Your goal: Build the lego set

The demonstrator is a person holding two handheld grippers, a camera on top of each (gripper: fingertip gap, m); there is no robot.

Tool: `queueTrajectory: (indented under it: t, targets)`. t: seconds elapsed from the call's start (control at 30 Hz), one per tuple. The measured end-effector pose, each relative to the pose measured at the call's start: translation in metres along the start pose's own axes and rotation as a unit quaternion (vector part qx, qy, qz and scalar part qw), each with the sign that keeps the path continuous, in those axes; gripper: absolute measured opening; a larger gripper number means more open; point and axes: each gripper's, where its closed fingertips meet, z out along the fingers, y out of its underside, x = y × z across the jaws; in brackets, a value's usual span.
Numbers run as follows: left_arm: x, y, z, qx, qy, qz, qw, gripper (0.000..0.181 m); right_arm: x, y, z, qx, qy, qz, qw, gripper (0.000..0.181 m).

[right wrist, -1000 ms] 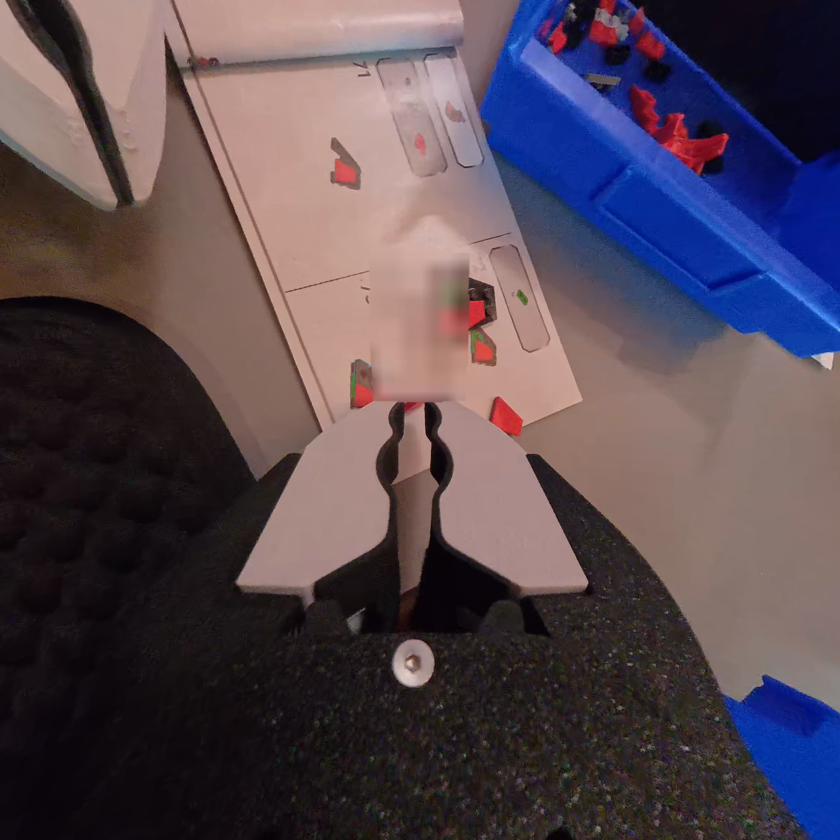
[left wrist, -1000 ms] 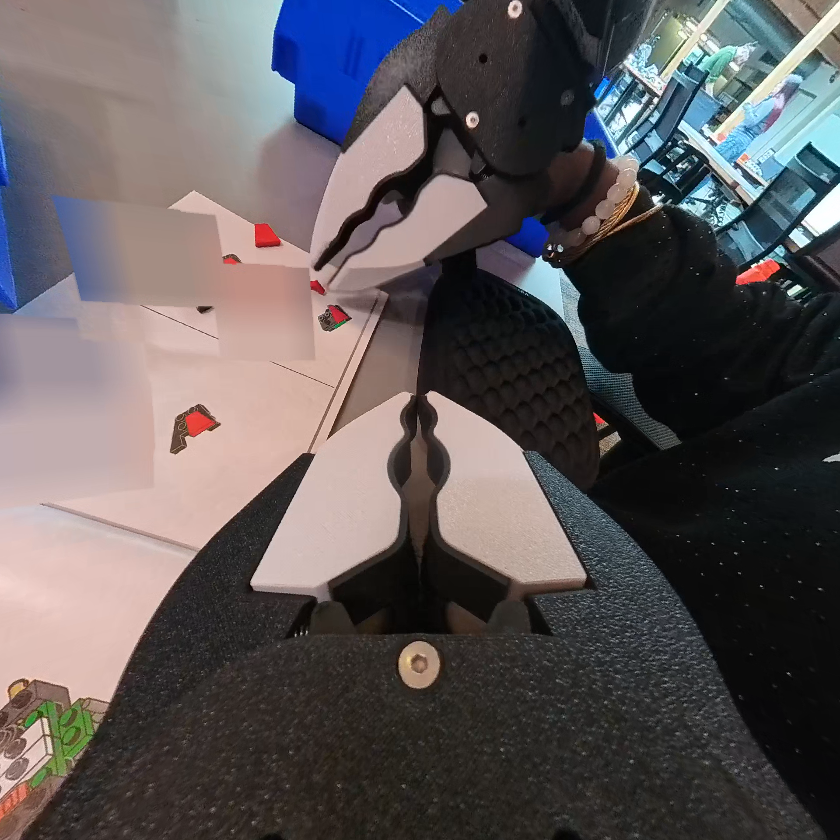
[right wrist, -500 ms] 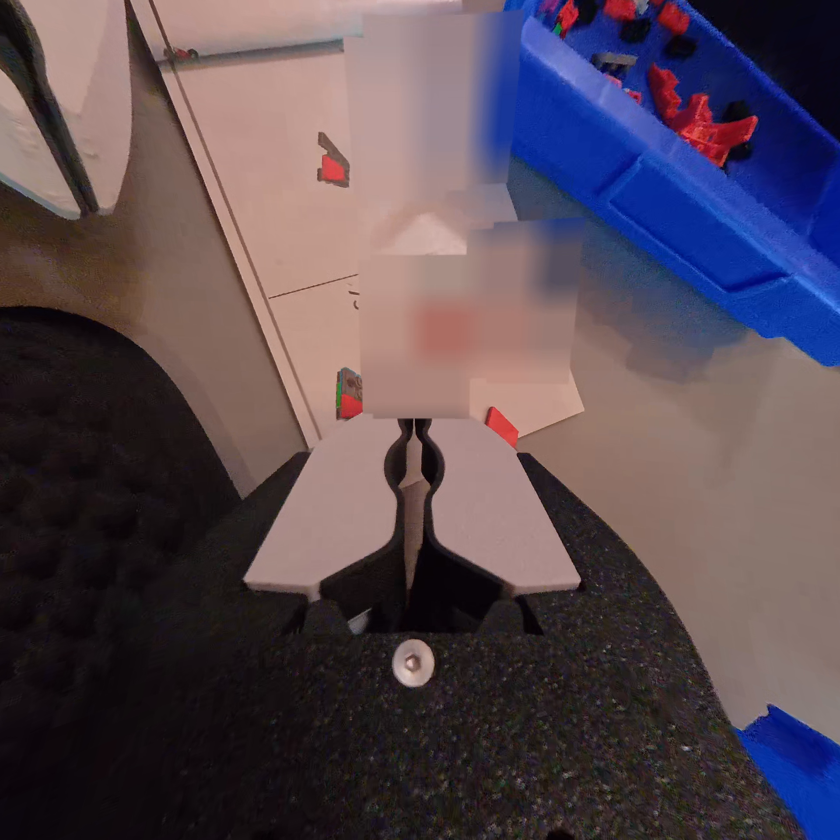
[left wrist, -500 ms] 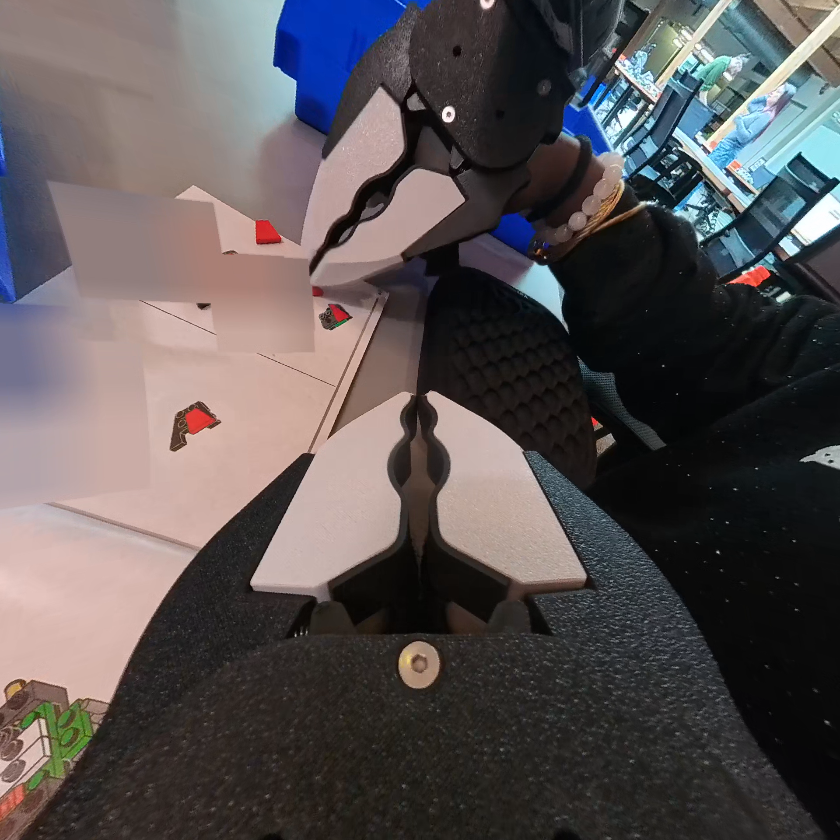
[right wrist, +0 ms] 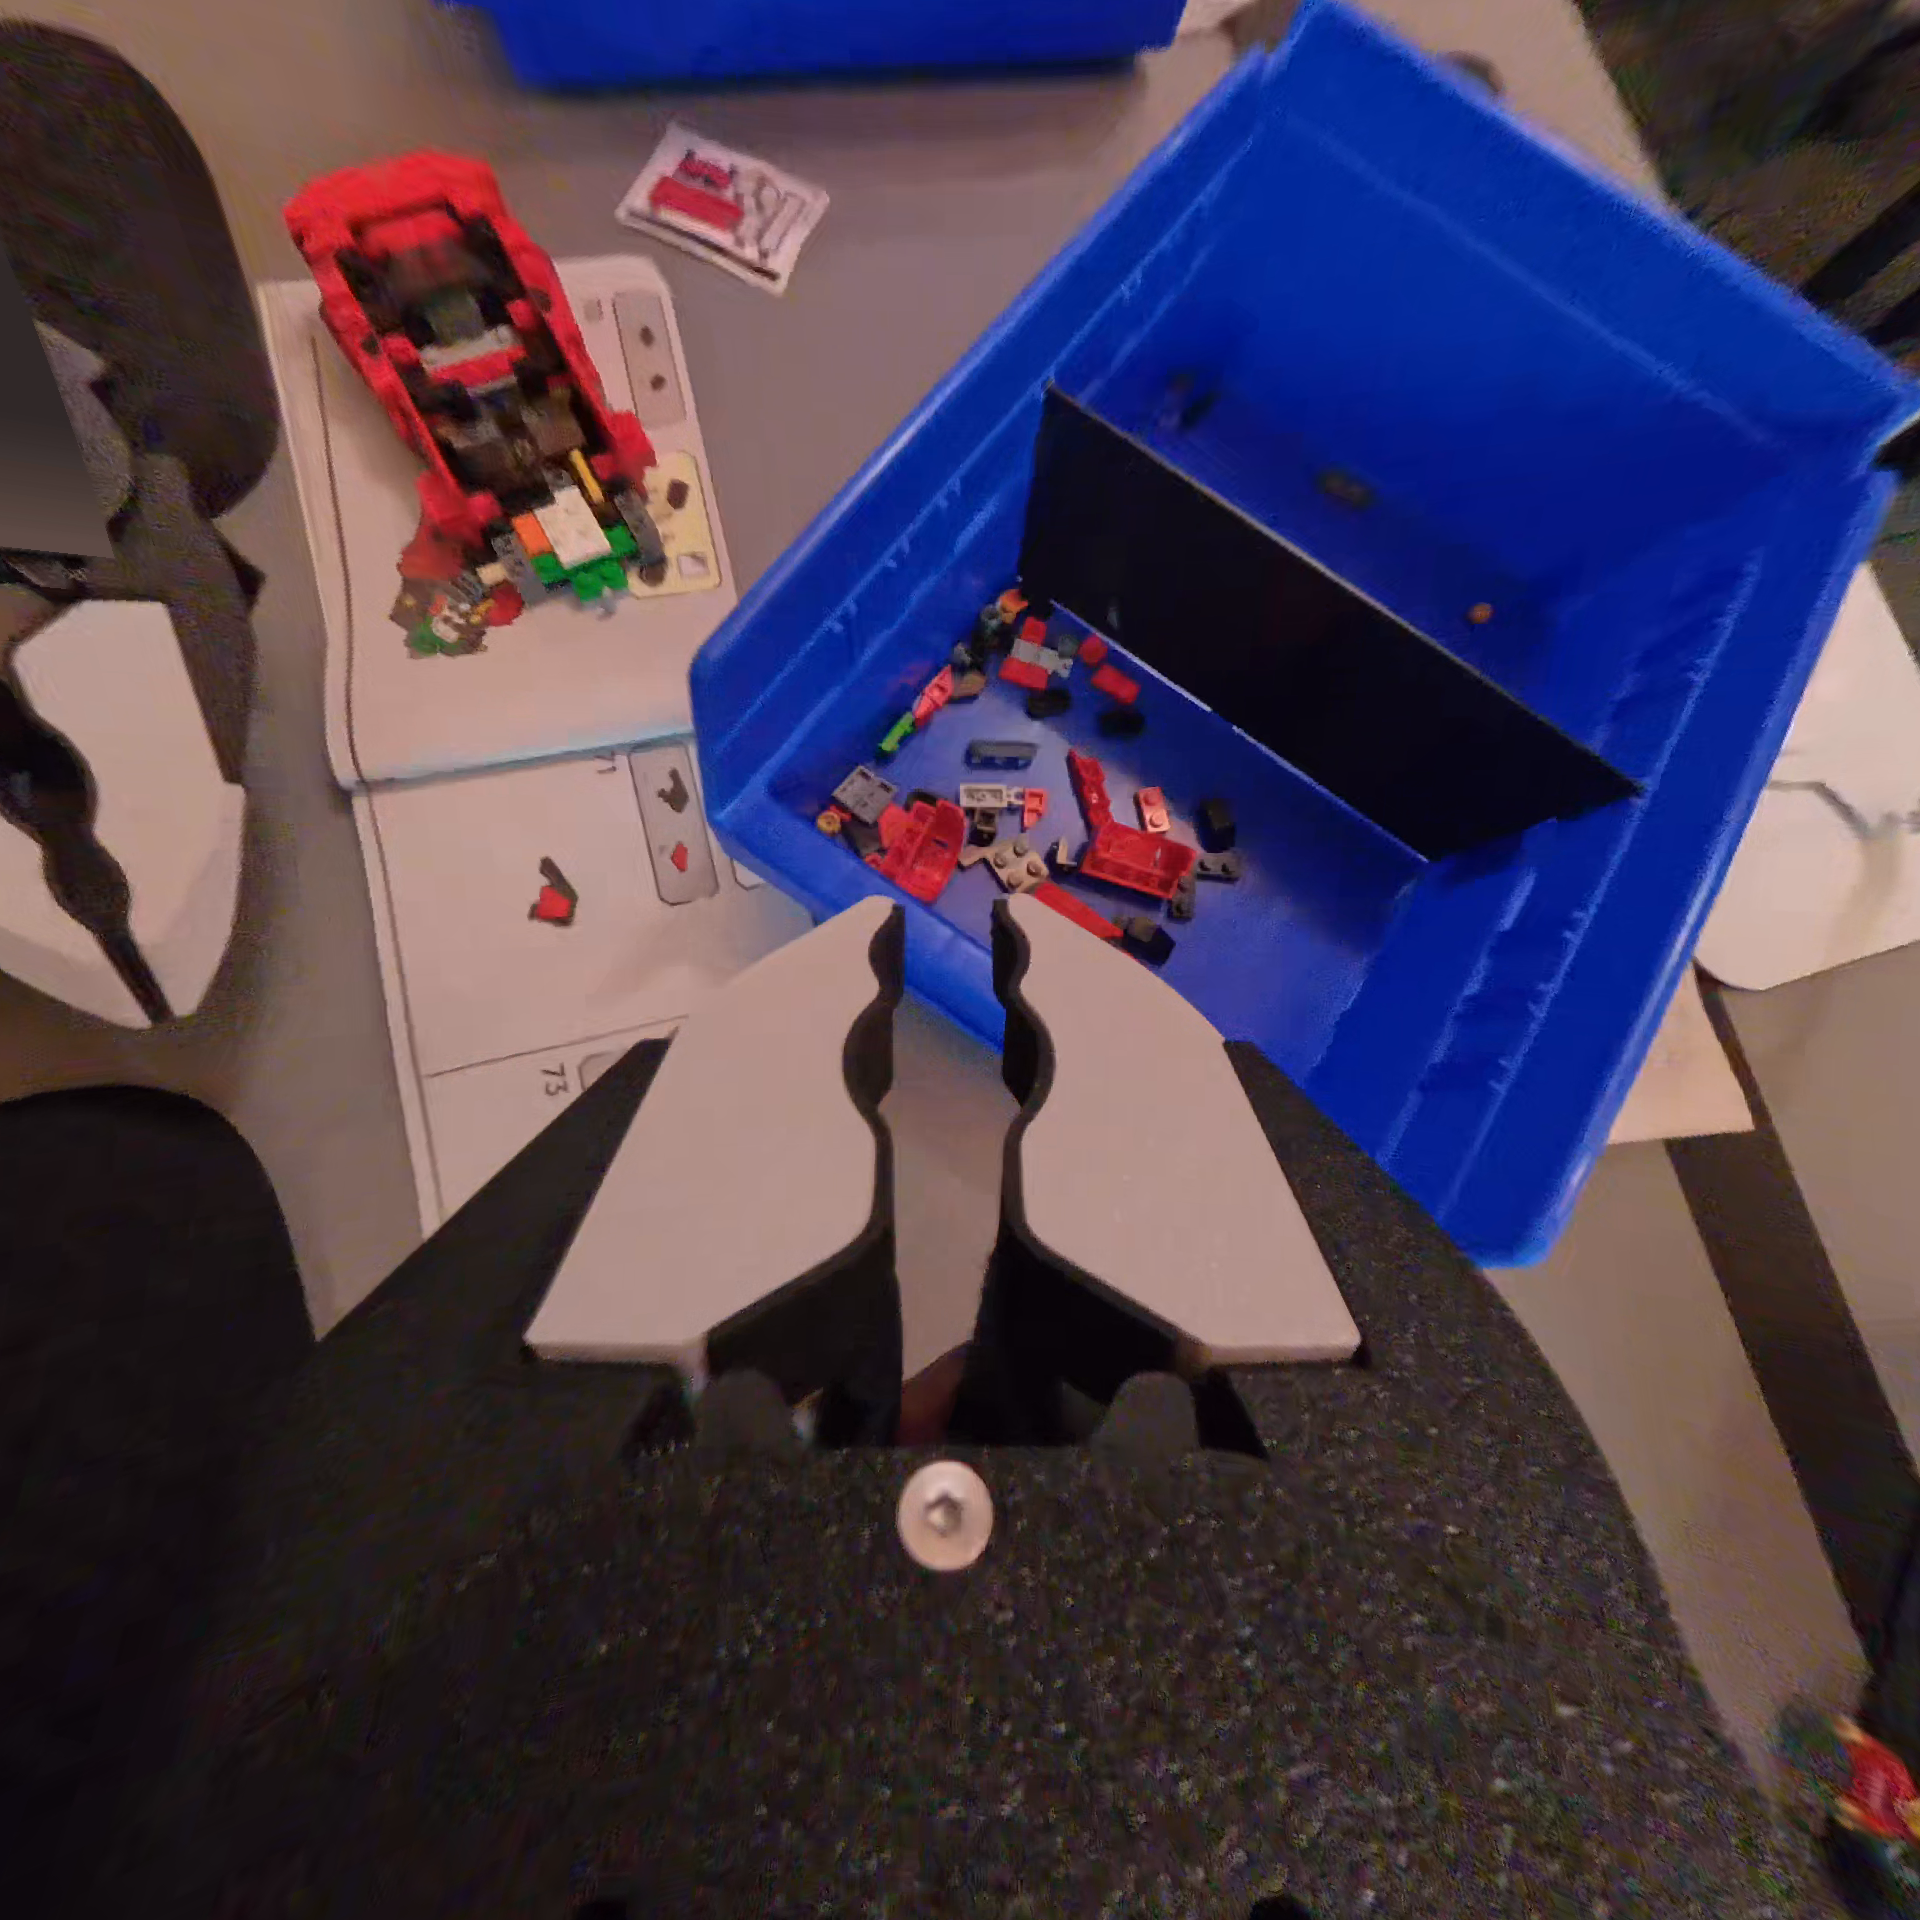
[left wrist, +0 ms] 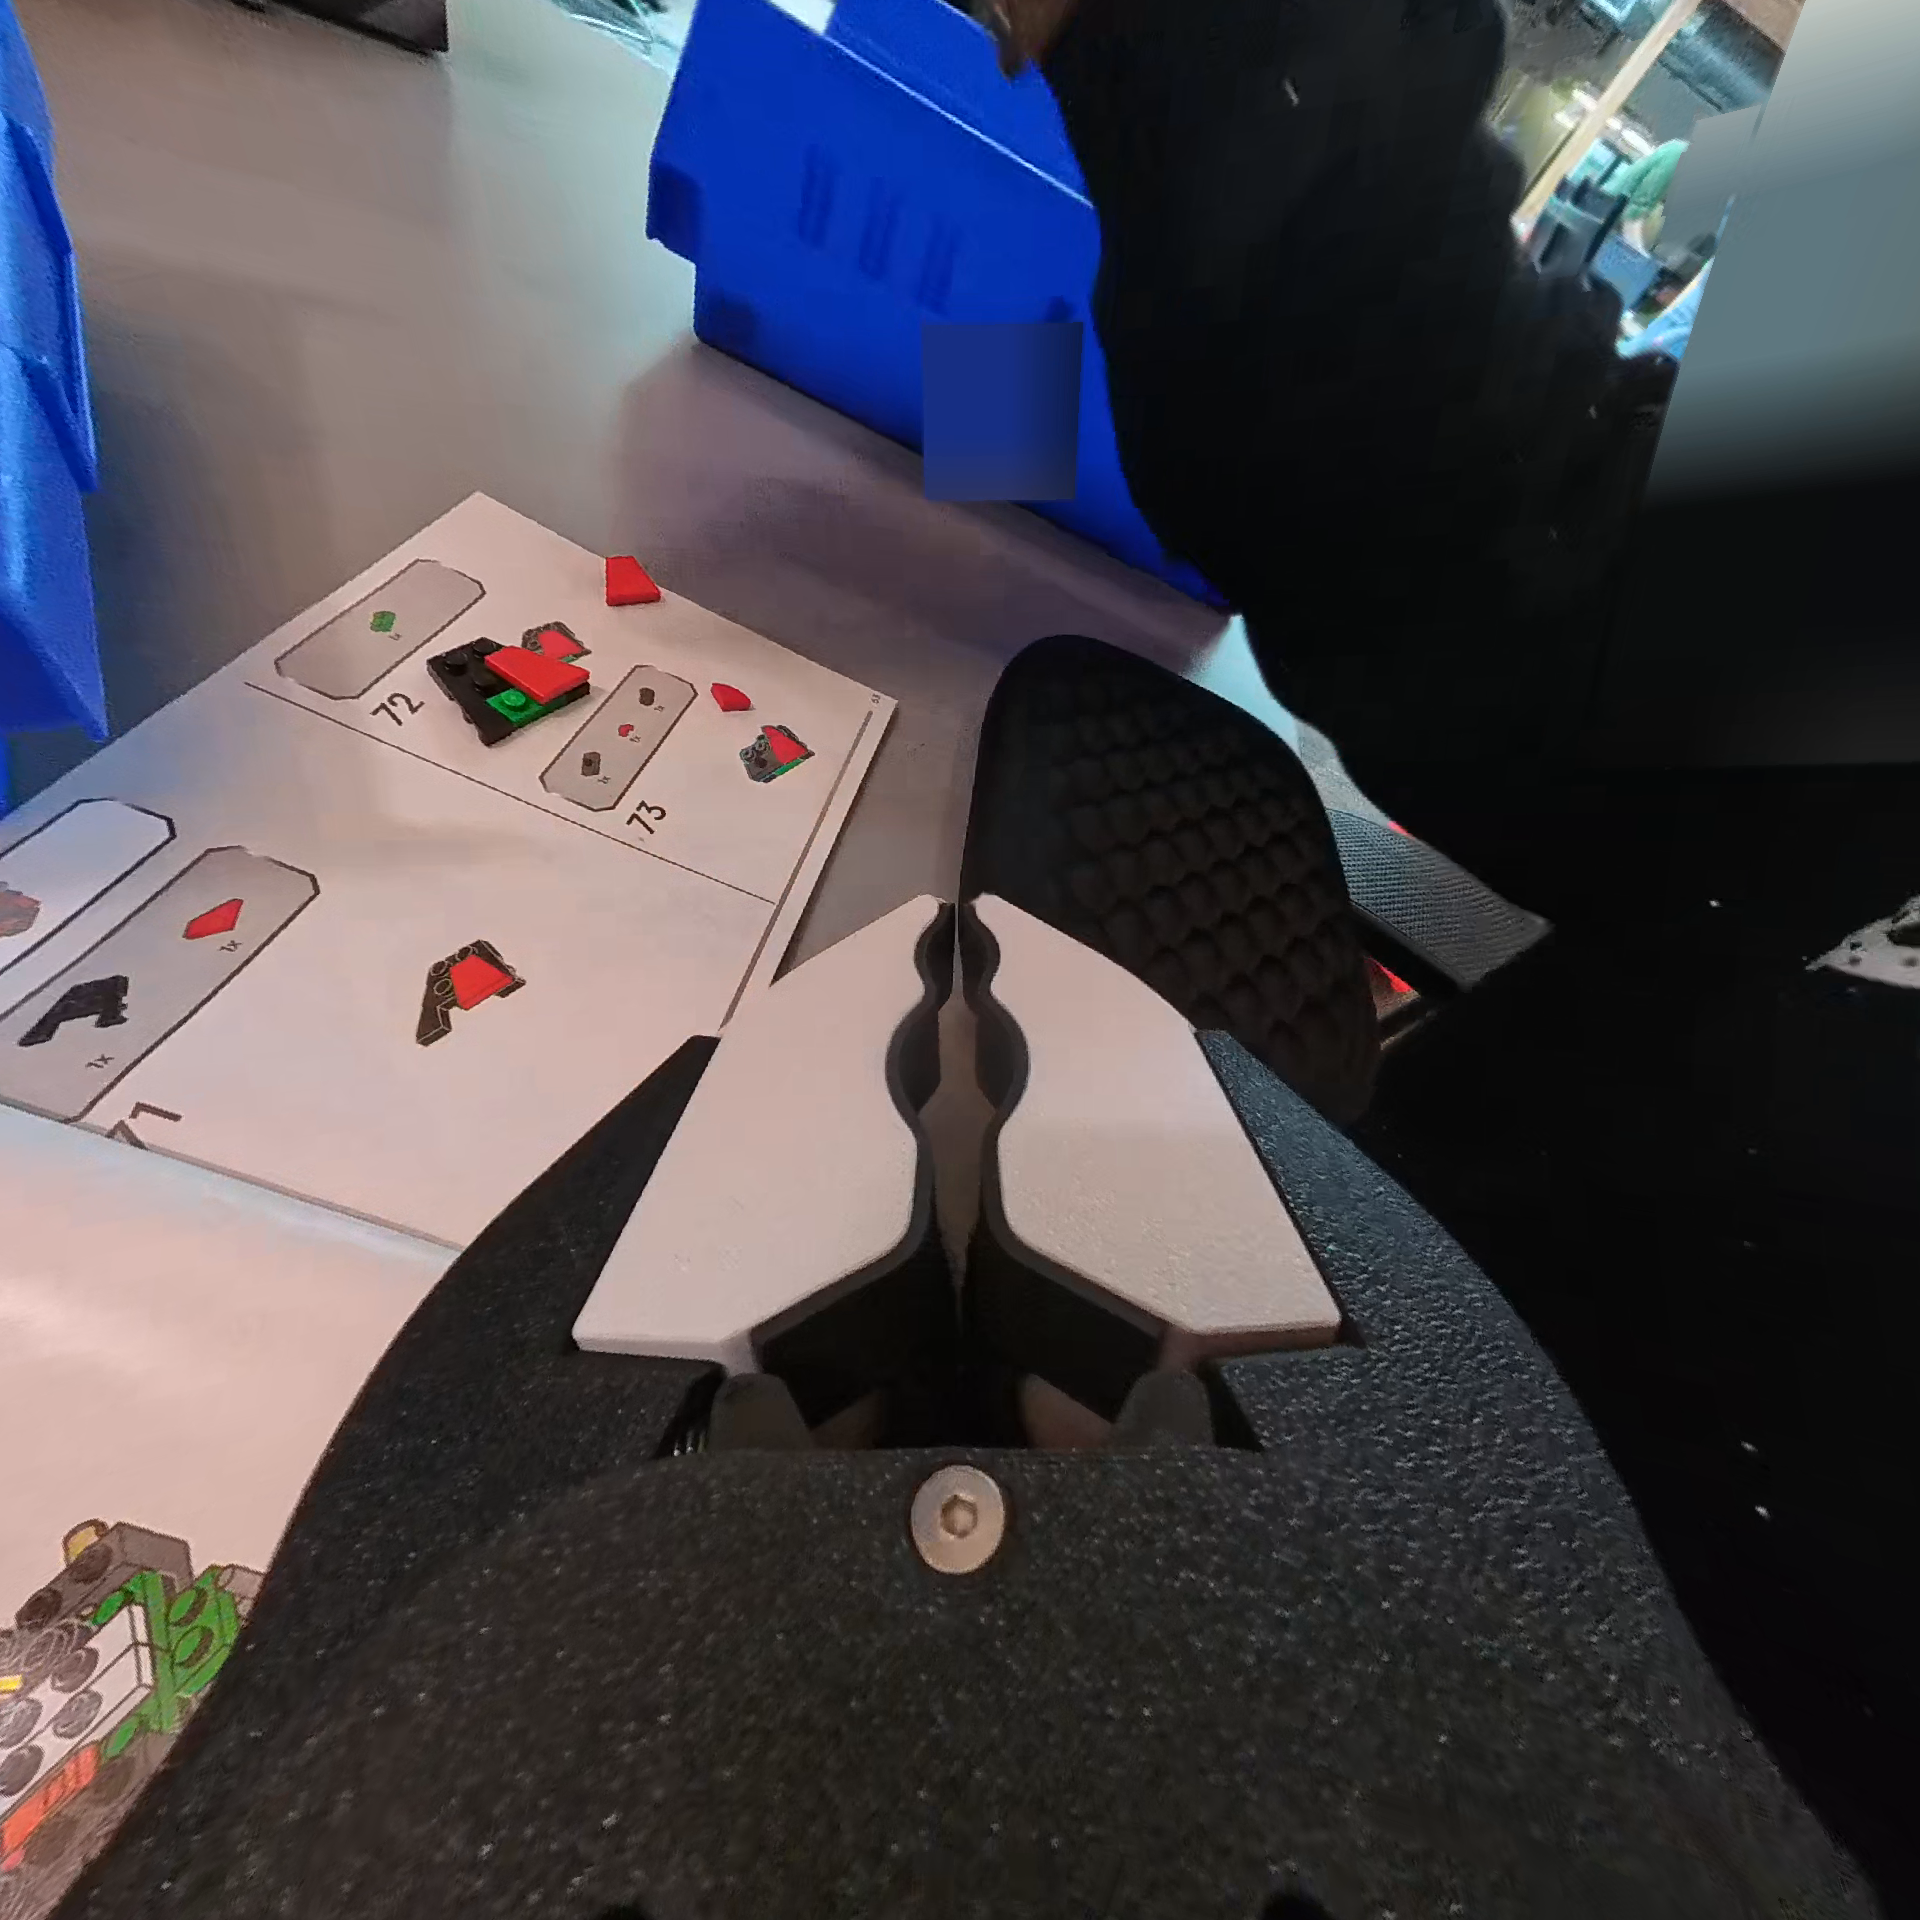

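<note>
The right gripper hung with its jaws apart and empty over the near rim of the blue bin; the left gripper had its jaws together on nothing, beside the booklet. The half-built car stood on the booklet's far page, and a small black, red and green subassembly lay on the open page. The loose bricks lay crowded, so the jaws risked pinching two at once or flicking a small plate aside; a careless sweep might have knocked the subassembly off its page.
</note>
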Motion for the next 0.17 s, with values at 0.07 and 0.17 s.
queueTrajectory:
  t: [0.07, 0.17]
  targets:
    - [-0.001, 0.0, 0.0, 0.0, 0.002, -0.006, 1.0, 0.0, 0.011, 0.007, 0.019, -0.067, -0.04, -0.019, 0.997, 0.013]
    - [-0.001, -0.002, -0.001, 0.006, 0.004, -0.009, 1.0, 0.0, 0.023, 0.026, 0.043, -0.195, -0.09, -0.038, 0.976, 0.006]
